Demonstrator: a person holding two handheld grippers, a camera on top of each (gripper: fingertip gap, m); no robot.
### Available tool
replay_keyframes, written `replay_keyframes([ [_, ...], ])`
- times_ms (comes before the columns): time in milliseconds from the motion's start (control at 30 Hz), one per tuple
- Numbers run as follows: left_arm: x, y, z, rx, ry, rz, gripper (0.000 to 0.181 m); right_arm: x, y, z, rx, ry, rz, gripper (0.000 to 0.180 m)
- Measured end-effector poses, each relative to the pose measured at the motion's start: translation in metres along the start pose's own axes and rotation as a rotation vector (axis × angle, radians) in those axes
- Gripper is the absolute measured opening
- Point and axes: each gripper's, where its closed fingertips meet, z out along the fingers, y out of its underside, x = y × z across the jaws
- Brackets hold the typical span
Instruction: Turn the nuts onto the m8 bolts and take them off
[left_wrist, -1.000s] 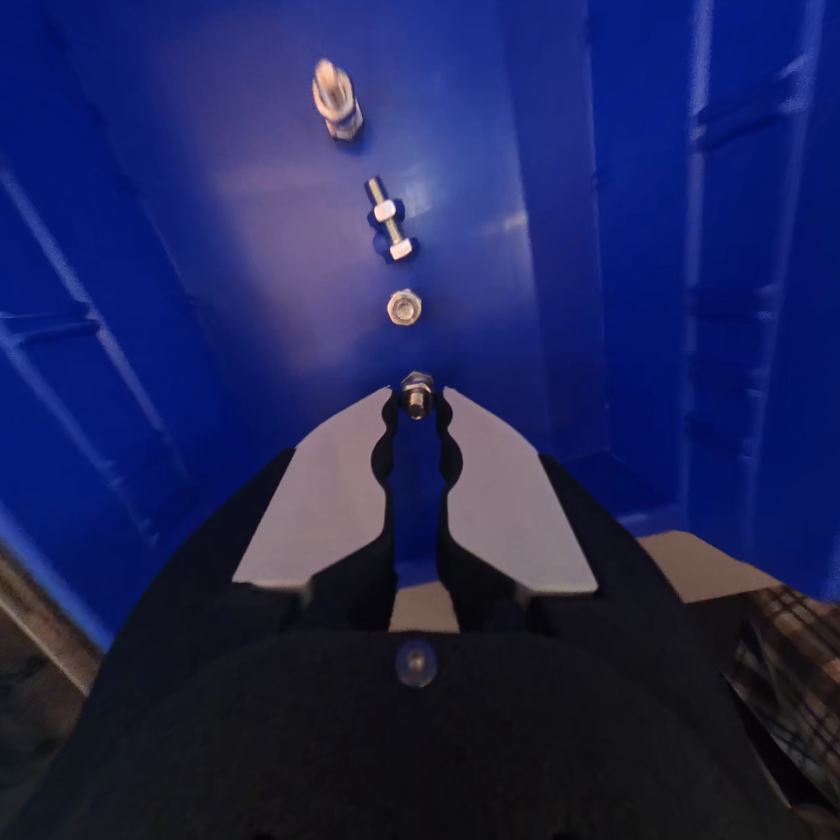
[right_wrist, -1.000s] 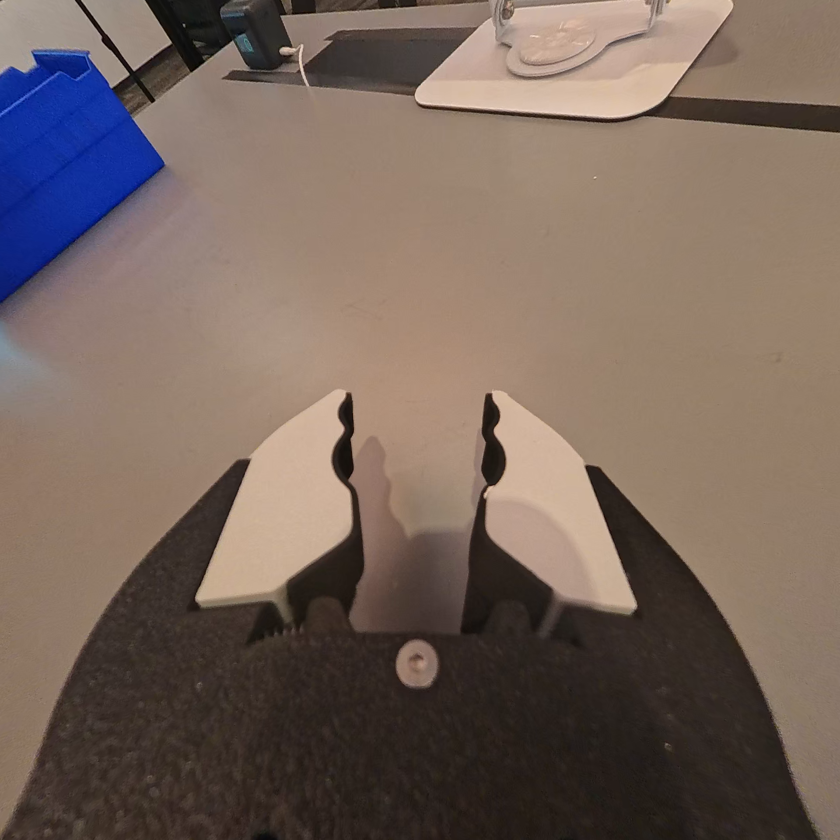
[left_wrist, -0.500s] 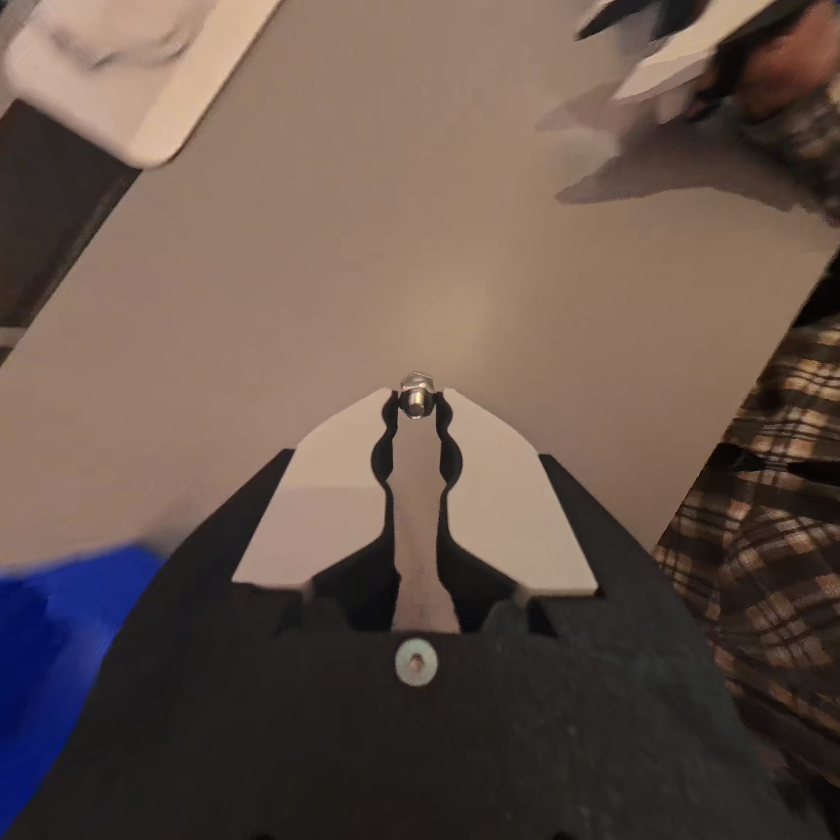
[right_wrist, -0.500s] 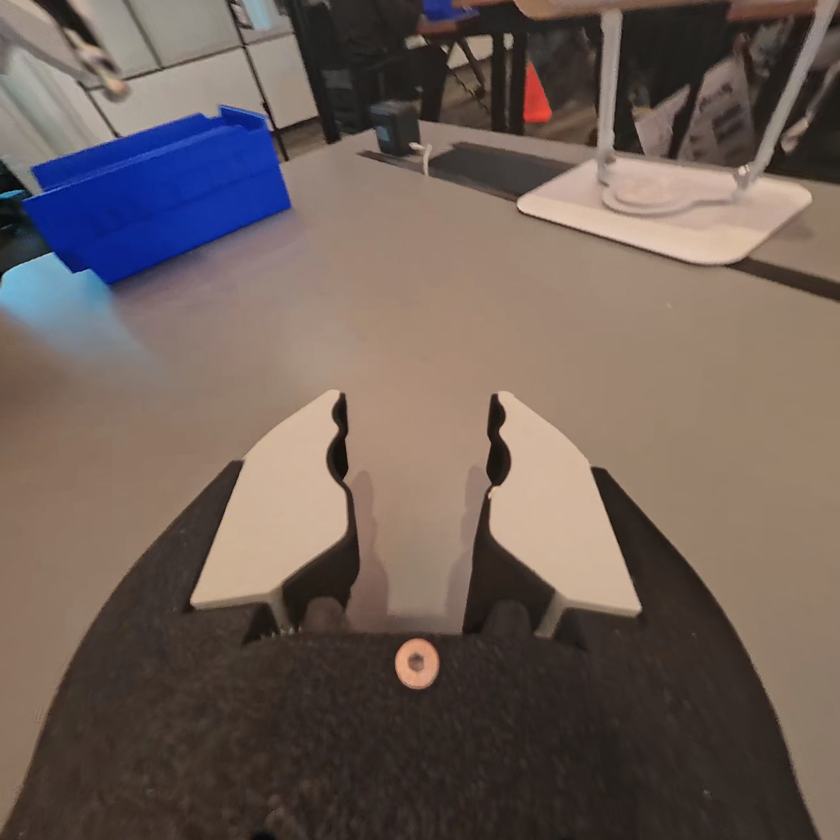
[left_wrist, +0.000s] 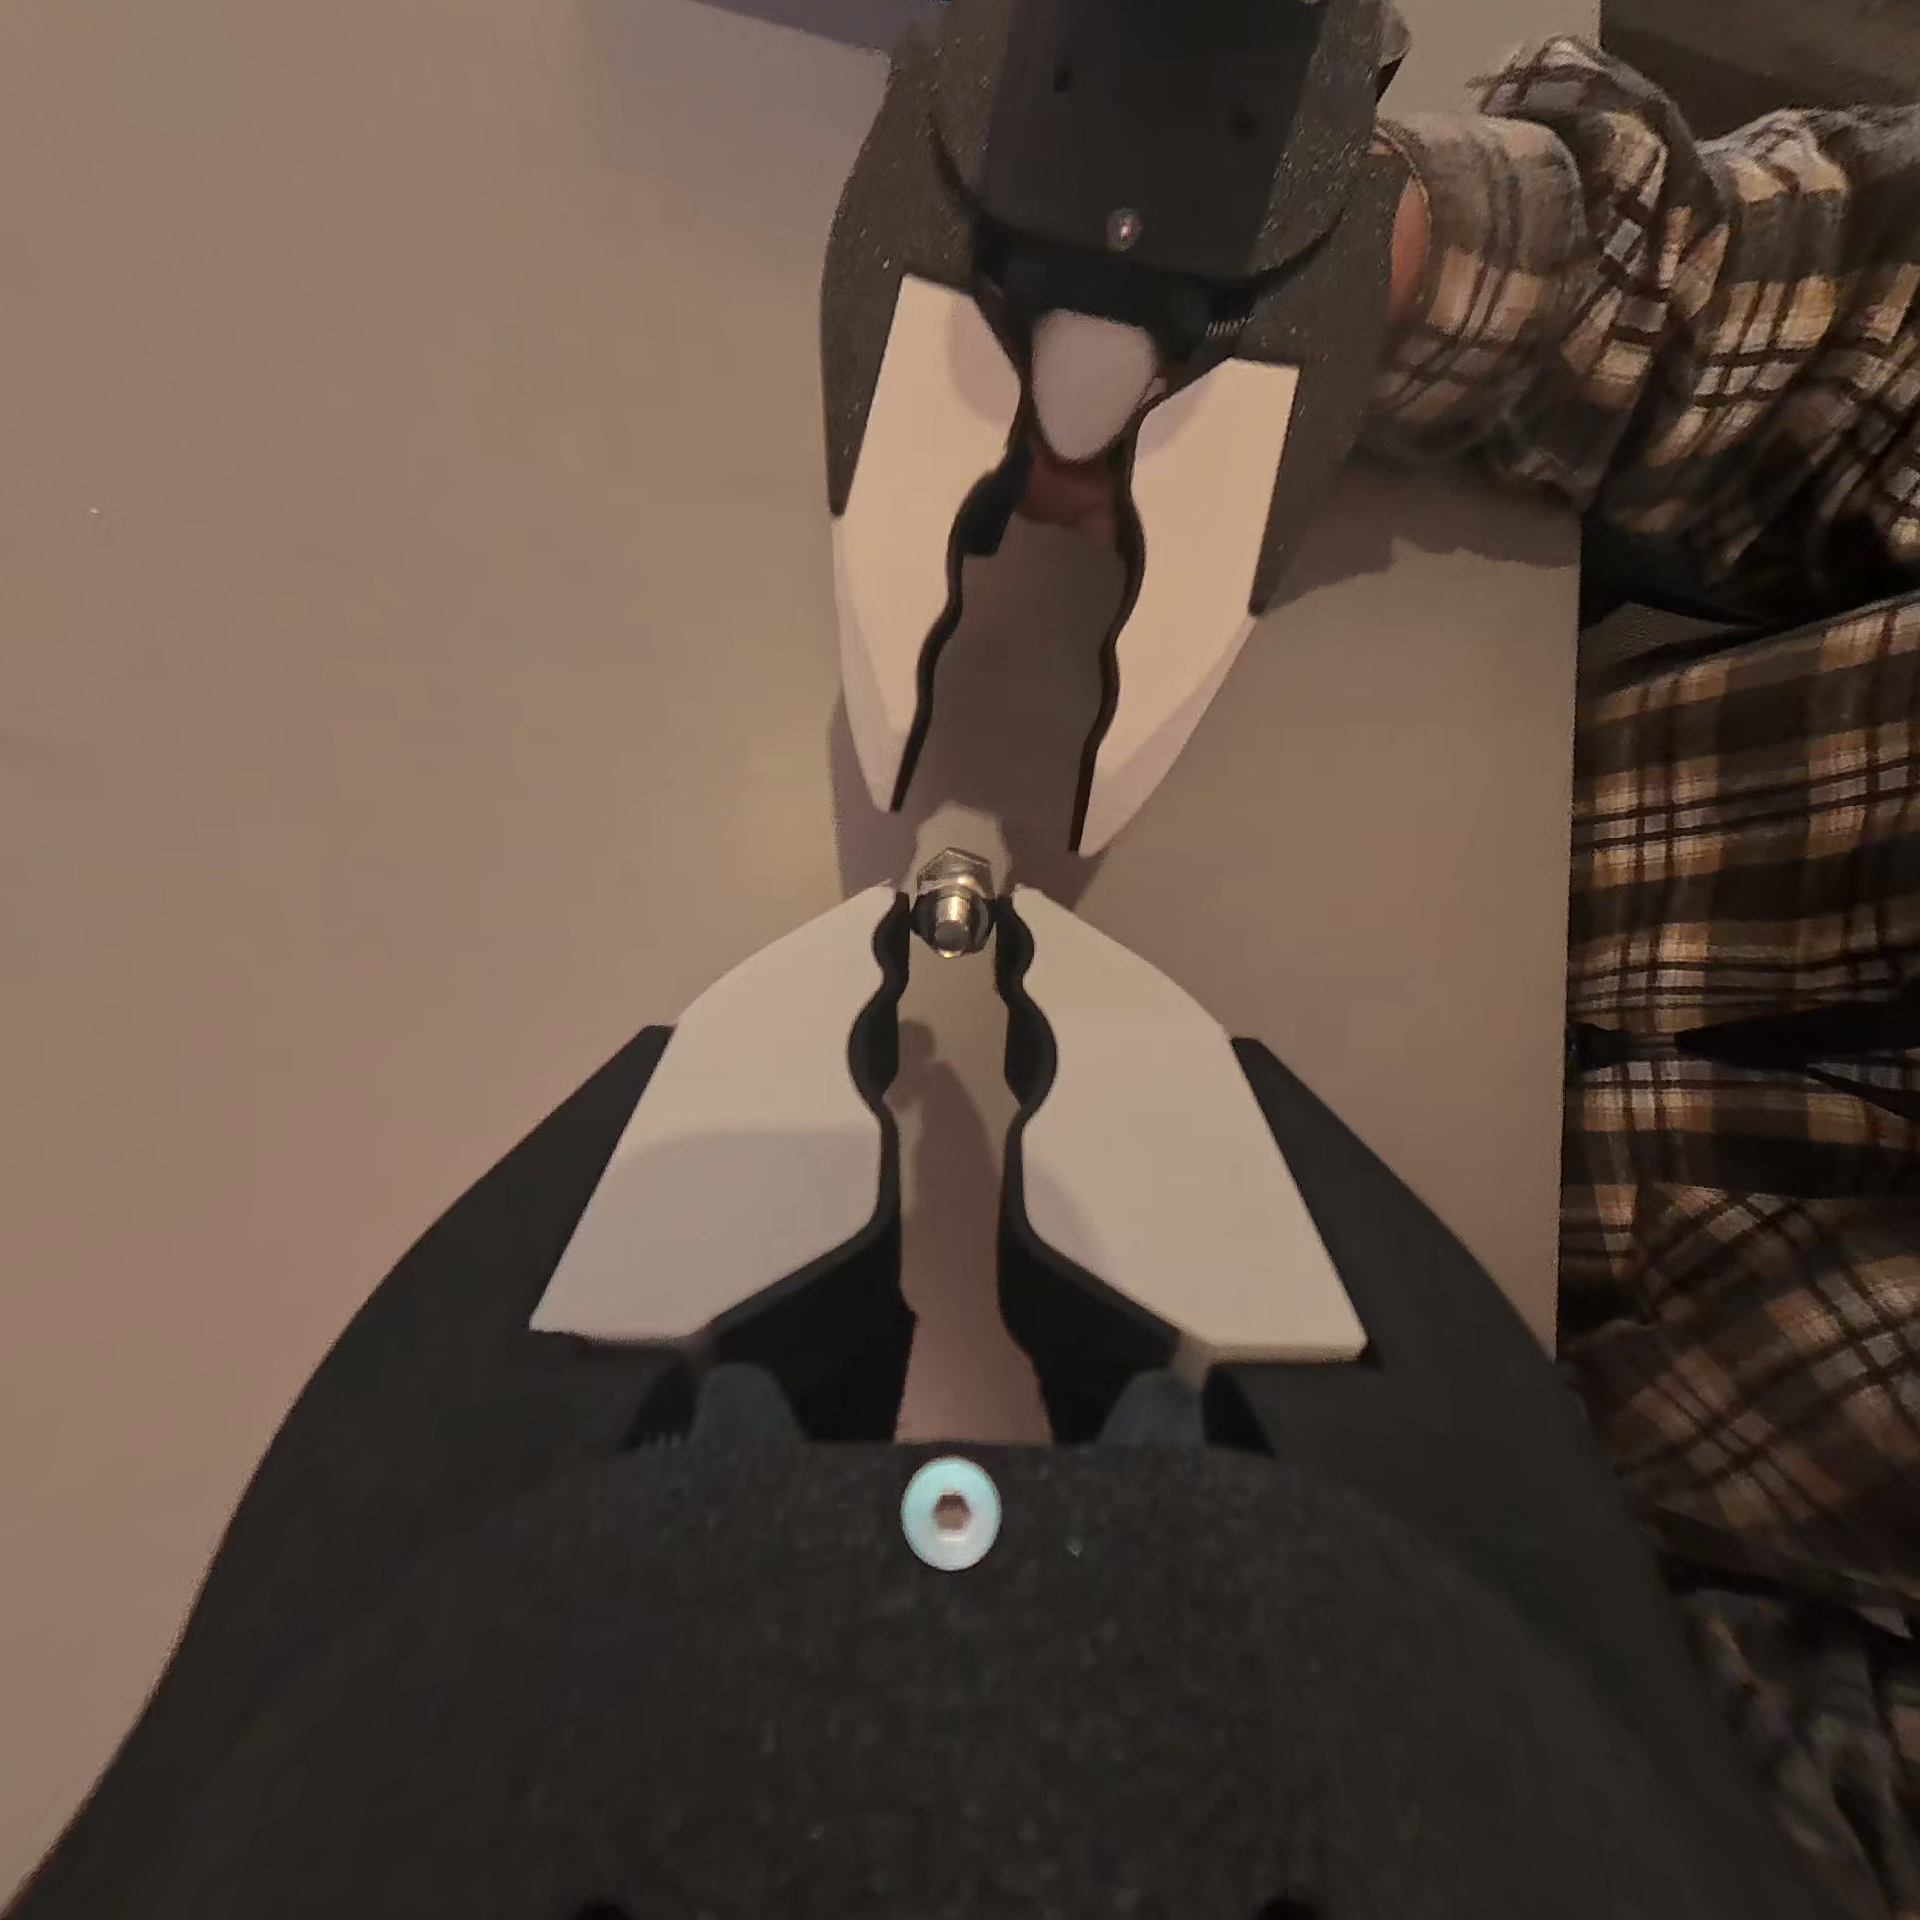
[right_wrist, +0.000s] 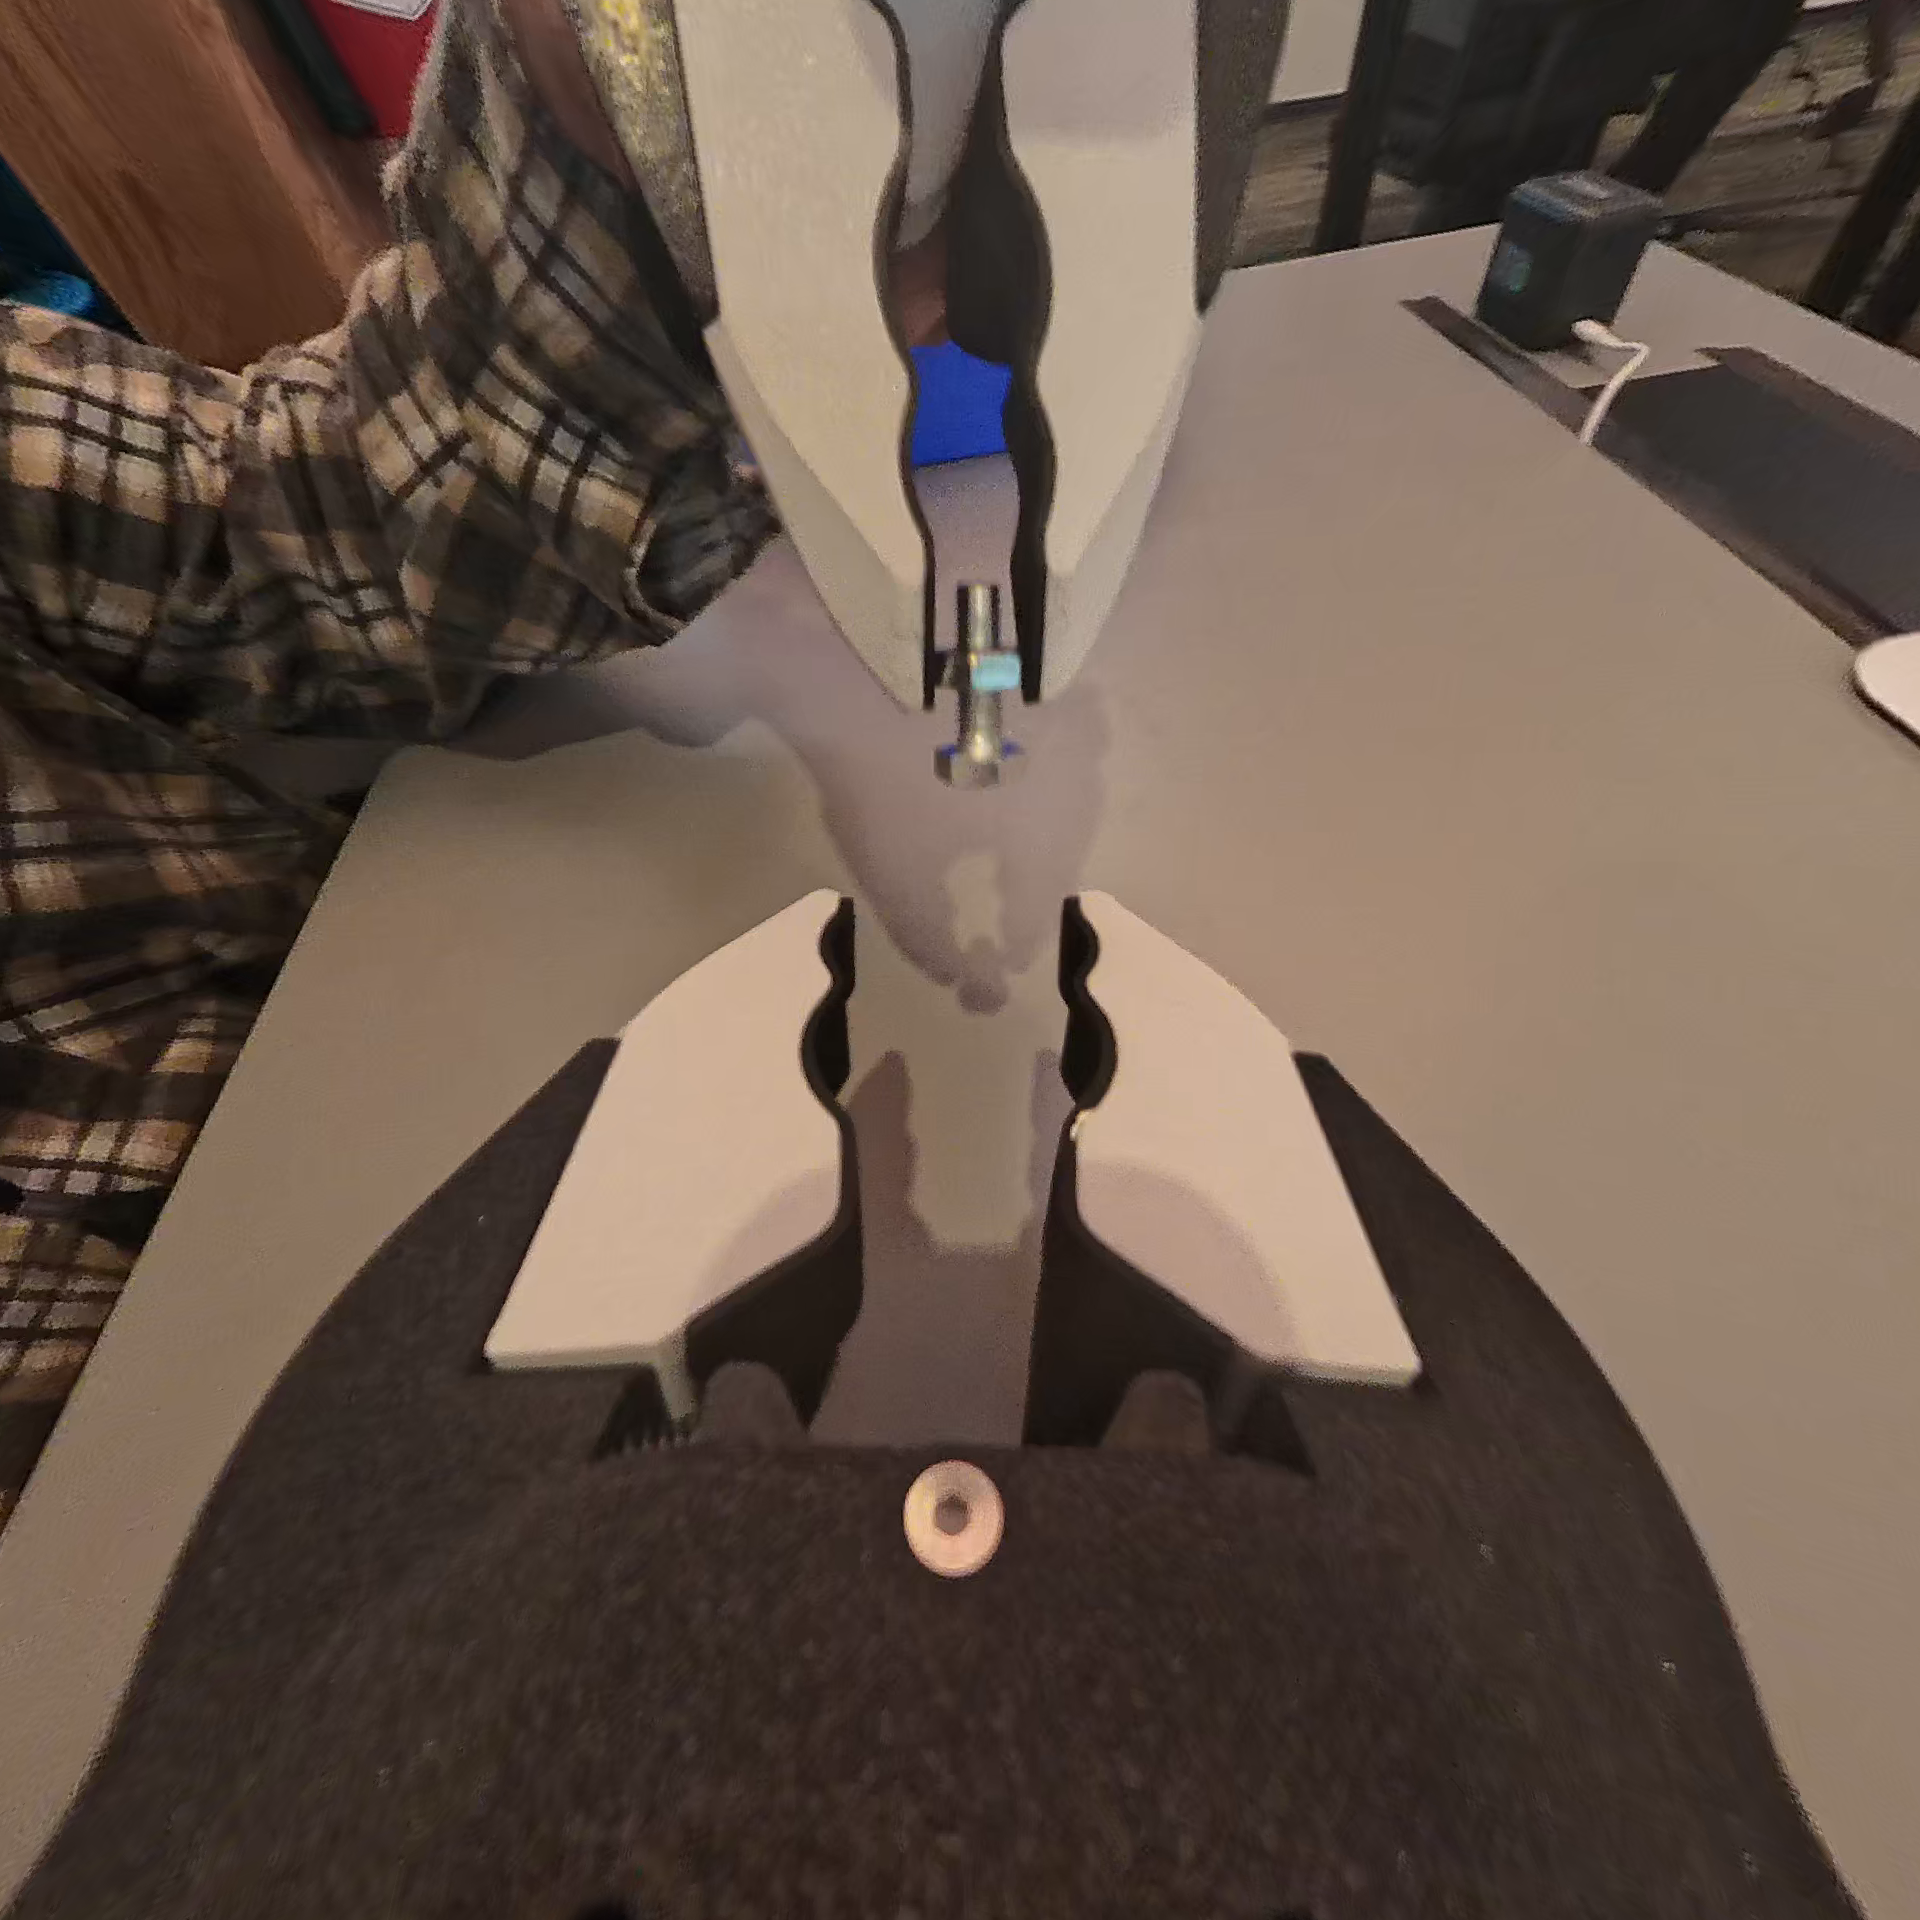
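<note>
Left wrist view shows the left gripper (left_wrist: 951, 914) squeezing a shiny metal bolt (left_wrist: 948, 914) between its two white tips. A nut (right_wrist: 995, 673) sits on the bolt, and in the right wrist view the tips pinch right at the nut. The bolt is up in the air above the grey table (left_wrist: 416, 520), not lying on it. Its head (right_wrist: 977, 764) sticks out past the tips, toward the right gripper (right_wrist: 958, 925).

Just beyond the bolt, the right gripper faces it, tip to tip with the left one. Its fingers are spread apart and nothing is between them. They are near the bolt but do not touch it.

A checked sleeve (left_wrist: 1662, 312) shows behind the right gripper. Past the bolt in the right wrist view, a bit of a blue box (right_wrist: 956, 410) peeks between the left gripper's fingers. Off to the side, far from the bolt, a small black box (right_wrist: 1558, 260) with a white cable (right_wrist: 1616, 379) sits on the table.
</note>
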Motion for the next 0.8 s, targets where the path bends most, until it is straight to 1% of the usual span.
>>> replay_keyframes([
  [167,-0.004,0.015,0.003,-0.037,0.014,-0.009,0.015,-0.007,-0.003,0.019,-0.002,-0.075,0.005,0.030],
  [333,-0.002,0.023,0.008,-0.067,0.061,-0.021,0.015,-0.006,-0.003,0.026,0.003,-0.062,0.016,0.029],
  [433,0.001,0.024,0.011,-0.084,0.073,-0.010,0.015,-0.005,0.000,0.028,-0.011,-0.047,0.010,0.027],
  [567,0.005,0.022,0.011,-0.086,0.073,0.001,0.015,-0.007,-0.001,0.028,0.005,-0.055,0.005,0.020],
  [800,0.011,0.017,0.011,-0.070,0.090,0.005,0.015,-0.010,-0.005,0.028,0.036,-0.061,0.000,0.015],
])
